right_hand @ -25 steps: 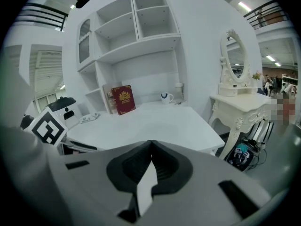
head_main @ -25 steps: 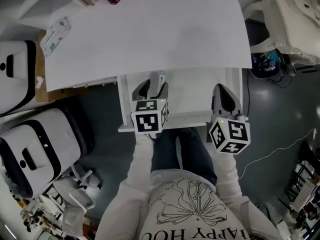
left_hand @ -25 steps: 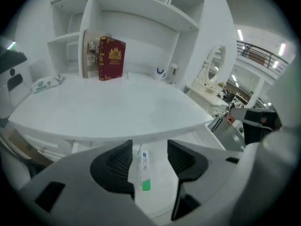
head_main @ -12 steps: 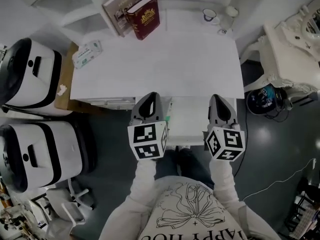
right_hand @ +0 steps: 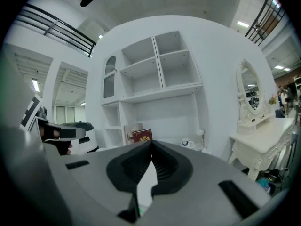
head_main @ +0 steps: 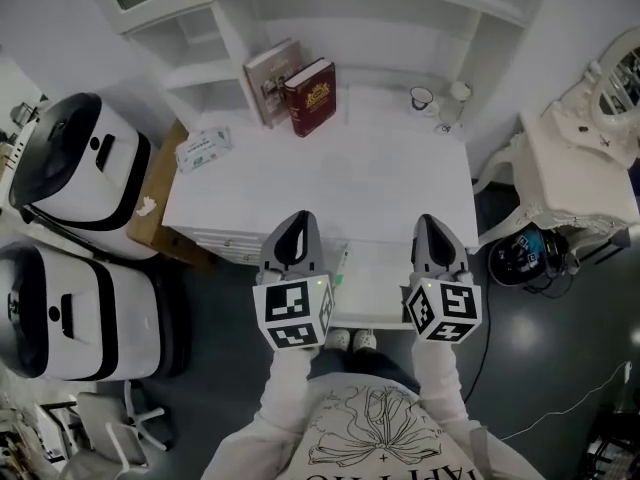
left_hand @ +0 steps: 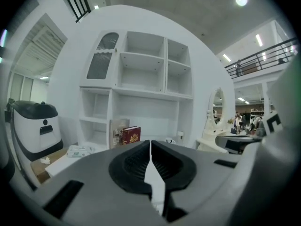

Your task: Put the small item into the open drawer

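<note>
left gripper [left_hand: 150, 144]: jaws fully together, nothing between them
right gripper [right_hand: 151, 145]: jaws together as well, empty
small item [head_main: 342, 264]: thin, green-tipped; appears to lie inside the open drawer [head_main: 380, 286] along its left wall (tiny in the head view, so not certain)
progress: placement looks done; both grippers hover over the desk [head_main: 330, 183] front, clear of the drawer
remaining: likely nothing

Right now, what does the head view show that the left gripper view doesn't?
Head view only: the open drawer below the desk edge, a thin green item at its left edge, and shoes. Left gripper view only: the jaws of the left gripper meeting, empty, and a balcony railing. Both: the red book, the tissue pack and the desk.
</note>
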Demonstrator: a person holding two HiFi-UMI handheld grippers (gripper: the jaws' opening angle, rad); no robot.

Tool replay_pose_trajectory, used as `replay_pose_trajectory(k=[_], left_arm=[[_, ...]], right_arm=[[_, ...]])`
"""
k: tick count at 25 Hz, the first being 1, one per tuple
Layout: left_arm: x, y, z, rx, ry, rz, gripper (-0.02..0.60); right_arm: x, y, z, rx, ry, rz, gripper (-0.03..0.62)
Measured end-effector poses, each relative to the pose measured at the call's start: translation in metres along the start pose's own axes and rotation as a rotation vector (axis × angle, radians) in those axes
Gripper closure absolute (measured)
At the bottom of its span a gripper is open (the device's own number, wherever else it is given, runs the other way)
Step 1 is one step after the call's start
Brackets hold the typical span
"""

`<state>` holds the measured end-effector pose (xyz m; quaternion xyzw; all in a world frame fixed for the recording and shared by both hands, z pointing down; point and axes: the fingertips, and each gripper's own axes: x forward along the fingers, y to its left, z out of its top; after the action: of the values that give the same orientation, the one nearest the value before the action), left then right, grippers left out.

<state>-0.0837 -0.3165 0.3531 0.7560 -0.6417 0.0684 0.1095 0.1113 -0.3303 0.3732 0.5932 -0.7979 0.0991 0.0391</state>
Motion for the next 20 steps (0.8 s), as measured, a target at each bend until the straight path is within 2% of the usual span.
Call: replay_pose_trajectory(k=[8, 20], left_arm=[[-0.014, -0.004, 0.029, 0.012, -0.069, 0.008, 0.569], [-0.023, -0.009, 0.036, 0.015, -0.092, -0.012, 0.569]], right_arm=[[-0.006, 0.005, 0.032, -0.016, -0.067, 0.014, 0.591], [-0.01, 0.01, 0.039, -0.019, -0.088, 0.017, 0.591]])
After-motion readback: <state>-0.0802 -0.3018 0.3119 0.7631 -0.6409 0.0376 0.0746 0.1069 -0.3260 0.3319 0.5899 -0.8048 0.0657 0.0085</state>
